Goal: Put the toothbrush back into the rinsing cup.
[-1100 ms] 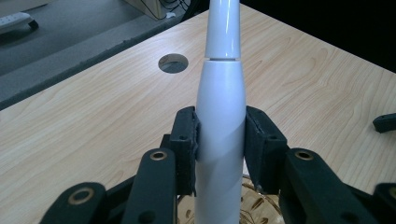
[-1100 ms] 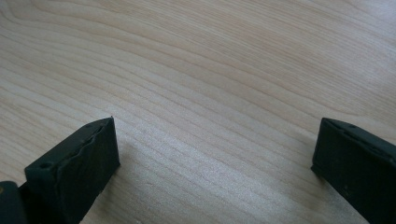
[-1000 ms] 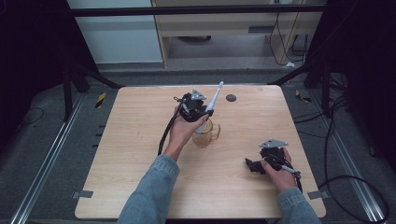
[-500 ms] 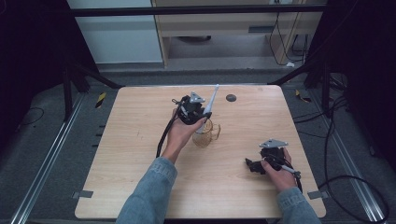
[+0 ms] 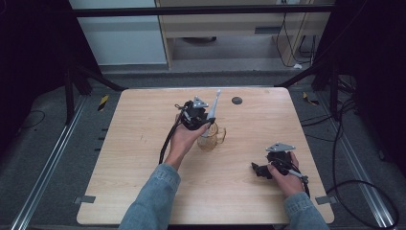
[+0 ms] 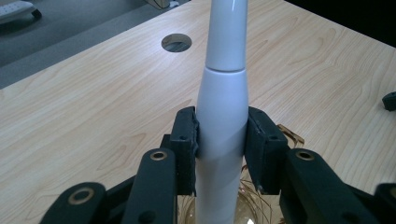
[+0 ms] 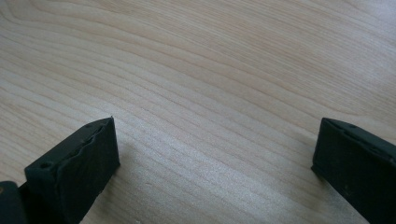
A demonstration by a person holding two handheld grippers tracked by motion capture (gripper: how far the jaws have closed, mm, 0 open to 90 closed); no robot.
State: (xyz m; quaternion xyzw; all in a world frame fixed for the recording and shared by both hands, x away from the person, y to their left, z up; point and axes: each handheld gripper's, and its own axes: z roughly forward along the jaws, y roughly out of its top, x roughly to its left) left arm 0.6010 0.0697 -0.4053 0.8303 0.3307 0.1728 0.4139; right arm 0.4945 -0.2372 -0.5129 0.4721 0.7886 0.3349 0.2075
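Observation:
My left gripper is shut on a long white handle-shaped tool, which points up and away, tilted to the right. Its lower end hangs over a small amber glass mug standing mid-table. In the left gripper view the jaws clamp the white tool from both sides, with the mug's rim just below. My right gripper rests low at the near right of the wooden table. In the right gripper view its jaws stand wide open over bare wood.
A round cable hole sits in the tabletop behind the mug, also in the left gripper view. Black frame legs, floor rails and loose cables surround the table. A cabinet stands beyond the far edge.
The left gripper and the white tool have shifted slightly left and toward the person, over the mug. The right gripper has stayed put.

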